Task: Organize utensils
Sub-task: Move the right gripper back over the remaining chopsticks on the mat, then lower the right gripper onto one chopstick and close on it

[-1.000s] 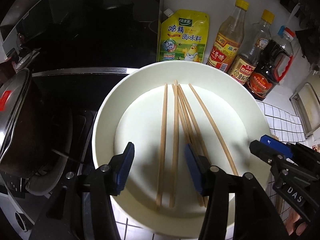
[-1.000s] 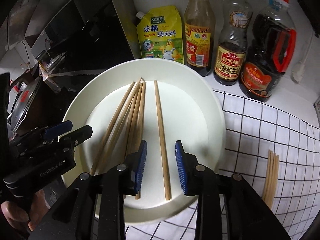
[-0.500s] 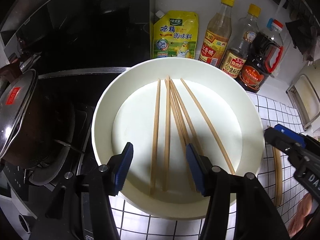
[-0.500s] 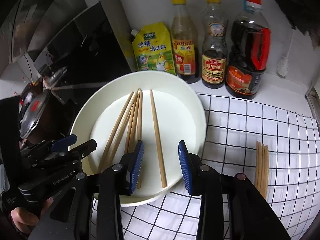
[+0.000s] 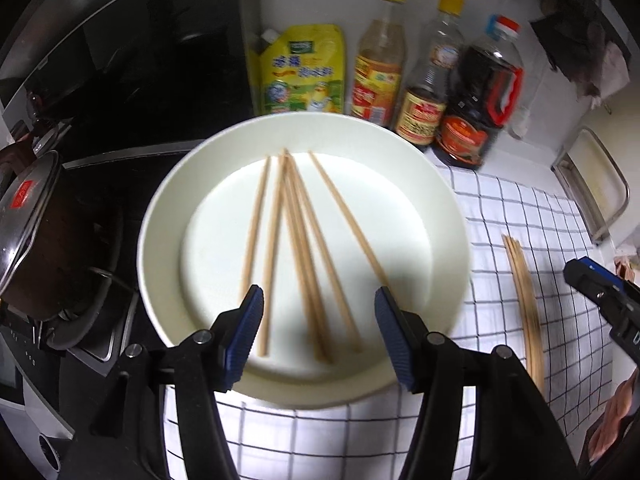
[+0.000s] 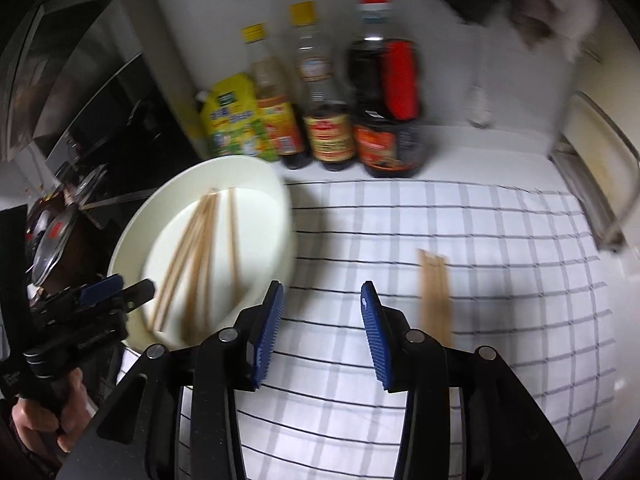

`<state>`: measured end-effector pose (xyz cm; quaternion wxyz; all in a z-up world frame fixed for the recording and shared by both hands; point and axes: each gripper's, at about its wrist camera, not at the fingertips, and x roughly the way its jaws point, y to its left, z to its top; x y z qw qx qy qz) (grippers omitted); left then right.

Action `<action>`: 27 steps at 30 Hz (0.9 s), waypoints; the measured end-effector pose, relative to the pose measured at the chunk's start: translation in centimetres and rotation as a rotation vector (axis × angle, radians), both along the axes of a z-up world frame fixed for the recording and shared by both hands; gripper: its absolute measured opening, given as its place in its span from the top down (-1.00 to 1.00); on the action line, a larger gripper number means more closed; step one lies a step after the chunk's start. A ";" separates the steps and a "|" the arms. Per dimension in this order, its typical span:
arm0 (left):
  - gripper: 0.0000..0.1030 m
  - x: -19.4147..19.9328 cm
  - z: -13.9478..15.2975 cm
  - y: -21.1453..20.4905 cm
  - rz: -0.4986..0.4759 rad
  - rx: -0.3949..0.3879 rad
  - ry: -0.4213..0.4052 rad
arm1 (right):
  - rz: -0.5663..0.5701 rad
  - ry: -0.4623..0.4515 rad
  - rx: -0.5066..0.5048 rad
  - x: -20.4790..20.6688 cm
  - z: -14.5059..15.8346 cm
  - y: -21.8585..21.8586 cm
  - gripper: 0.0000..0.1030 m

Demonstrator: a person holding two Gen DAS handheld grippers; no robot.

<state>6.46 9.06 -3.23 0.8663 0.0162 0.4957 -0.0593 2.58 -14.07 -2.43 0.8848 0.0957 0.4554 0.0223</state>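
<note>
Now backed off the plate (image 5: pixel 168 216), both grippers: left (image 5: pixel 318 332) wide open, empty; right (image 6: pixel 320 330) wide open, empty, swung right of plate toward bundle (image 6: pixel 434 292). Chopsticks (image 5: pixel 296 248) on plate, unsorted.

Counts, both views.
- White plate (image 5: pixel 168 216): one.
- Chopsticks on the plate (image 5: pixel 298 248): six, loosely fanned.
- Chopsticks on the checked cloth (image 5: pixel 524 300): one tight bundle, about four; blur prevents a firm count.
- Checked cloth (image 6: pixel 440 224): one.
- Sauce bottles (image 5: pixel 424 80): three, in a row.
- Yellow seasoning pouch (image 5: pixel 300 76): one.
- Lidded pot (image 5: pixel 28 224): one.
- Grippers: two, left gripper (image 5: pixel 318 332) and right gripper (image 6: pixel 320 328).
</note>
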 end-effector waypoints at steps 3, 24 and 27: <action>-0.11 -0.7 -0.4 -1.9 -0.018 -0.004 0.010 | -0.041 0.014 -0.022 -1.2 -0.6 -2.6 0.24; -0.21 -3.4 -2.6 -12.5 -0.139 -0.023 0.021 | -0.033 0.157 -0.057 -3.7 -8.5 -9.6 0.22; -0.21 -3.3 -3.0 -13.2 -0.148 -0.018 0.022 | -0.018 0.171 -0.050 -3.5 -9.5 -9.1 0.22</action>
